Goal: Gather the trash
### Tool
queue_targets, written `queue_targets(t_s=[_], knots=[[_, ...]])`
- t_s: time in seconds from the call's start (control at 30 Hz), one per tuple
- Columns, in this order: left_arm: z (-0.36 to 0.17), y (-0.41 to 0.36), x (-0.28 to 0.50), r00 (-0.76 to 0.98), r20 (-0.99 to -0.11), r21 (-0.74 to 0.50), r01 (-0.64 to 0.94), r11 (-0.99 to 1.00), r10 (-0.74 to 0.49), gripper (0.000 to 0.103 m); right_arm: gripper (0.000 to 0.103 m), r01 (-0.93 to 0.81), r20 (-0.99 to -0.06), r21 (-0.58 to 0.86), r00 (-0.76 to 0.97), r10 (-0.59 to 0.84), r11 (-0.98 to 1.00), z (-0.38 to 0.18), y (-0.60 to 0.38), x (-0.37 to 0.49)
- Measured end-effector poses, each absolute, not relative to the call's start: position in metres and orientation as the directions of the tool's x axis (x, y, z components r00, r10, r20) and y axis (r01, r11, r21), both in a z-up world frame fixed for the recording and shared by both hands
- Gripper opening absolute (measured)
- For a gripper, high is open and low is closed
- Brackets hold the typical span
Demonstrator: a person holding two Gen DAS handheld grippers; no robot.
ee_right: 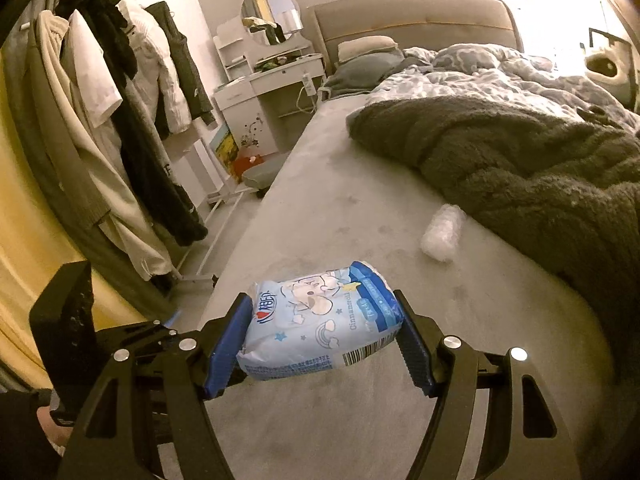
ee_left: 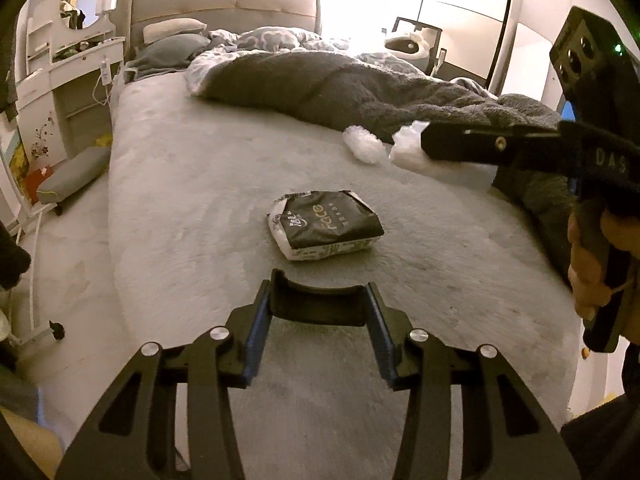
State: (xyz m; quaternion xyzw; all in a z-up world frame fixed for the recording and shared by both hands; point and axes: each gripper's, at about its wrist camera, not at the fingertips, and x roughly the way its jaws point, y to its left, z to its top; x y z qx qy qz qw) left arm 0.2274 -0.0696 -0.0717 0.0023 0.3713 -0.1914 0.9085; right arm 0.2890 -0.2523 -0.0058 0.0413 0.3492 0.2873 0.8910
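Right tongs [ee_right: 320,340], grey bed [ee_right: 360,216], perhaps bedroom.

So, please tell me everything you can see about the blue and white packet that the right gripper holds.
The blue and white packet is a soft, pillow-shaped plastic pack, apparently tissues. It shows a cartoon animal, clouds, stars, a red heart logo, the word "Cinnamoroll" and a barcode. It looks full, slightly crumpled and tilted. The right gripper is shut on it, its blue ribbed pads pressing both ends. It seems lifted above the grey bed cover; in the left wrist view it appears as a white lump.
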Motion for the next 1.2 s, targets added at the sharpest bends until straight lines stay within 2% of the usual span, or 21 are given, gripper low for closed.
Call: queue_targets(t_s=[0.57, 1.2], knots=[[-0.046, -0.048, 0.205, 0.686, -0.658, -0.170, 0.265, 0.949, -0.310, 0.048, 0.071, -0.419, -0.611, 0.228, 0.641, 0.465, 0.879, -0.008, -0.234, 0.241], [-0.055, 0.015, 0.165, 0.675, -0.710, -0.148, 0.135, 0.980, -0.200, 0.048, 0.071, -0.443, -0.628, 0.231, 0.612, 0.481, 0.866, -0.015, -0.185, 0.189]])
